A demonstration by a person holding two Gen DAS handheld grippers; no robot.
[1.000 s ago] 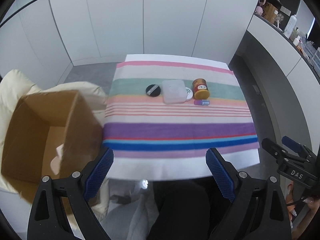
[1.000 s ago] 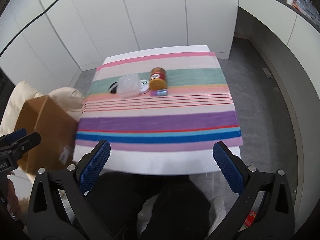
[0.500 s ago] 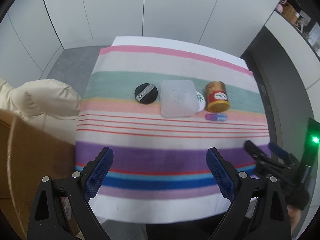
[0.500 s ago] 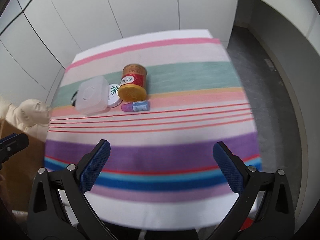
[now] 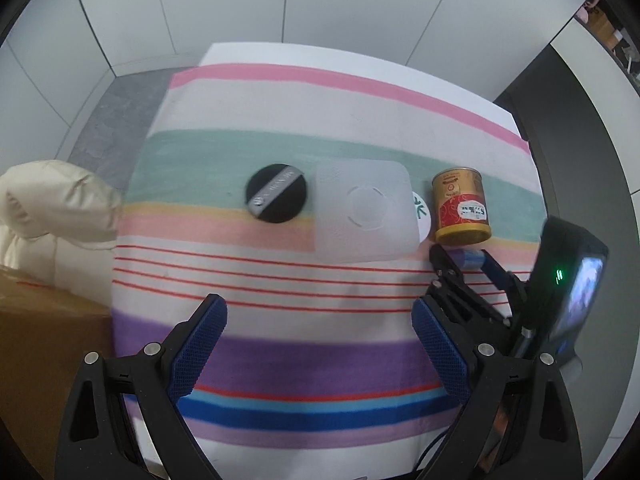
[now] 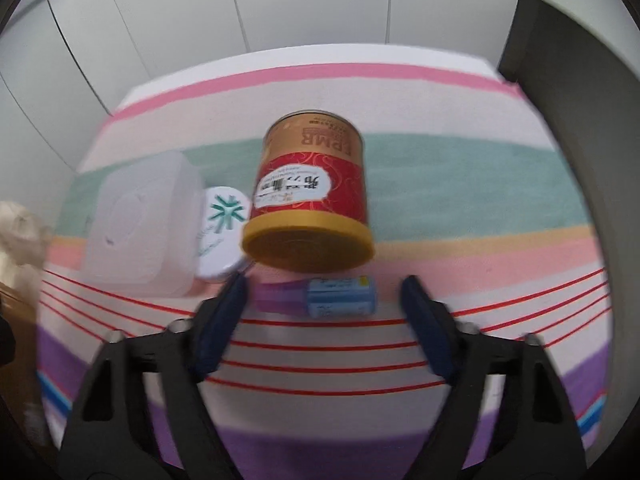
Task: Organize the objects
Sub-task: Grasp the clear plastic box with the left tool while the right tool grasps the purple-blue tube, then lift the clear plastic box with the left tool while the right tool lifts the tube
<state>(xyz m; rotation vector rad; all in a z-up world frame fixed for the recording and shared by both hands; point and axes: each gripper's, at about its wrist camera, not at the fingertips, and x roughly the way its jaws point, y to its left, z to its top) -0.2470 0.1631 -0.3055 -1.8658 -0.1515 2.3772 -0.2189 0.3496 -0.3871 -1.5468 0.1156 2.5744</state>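
My right hand-held gripper (image 6: pixel 322 300) is closing its jaws around a small tube (image 6: pixel 320 298), purple at one end with a blue label, lying on its side on the striped desk (image 6: pixel 440 184) just in front of the red-and-gold can (image 6: pixel 310 196); the pads aren't touching it yet. My left hand-held gripper (image 5: pixel 320 348) hangs wide, holding nothing.

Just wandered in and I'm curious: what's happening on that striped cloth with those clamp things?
A person holds a clamp-like gripper in each hand to tidy items on a striped cloth. The right gripper is closing around a small purple and blue tube lying in front of a red and gold can, not yet pinching it. The left gripper hangs open over bare cloth. A black round compact and a frosted plastic box wait untouched.
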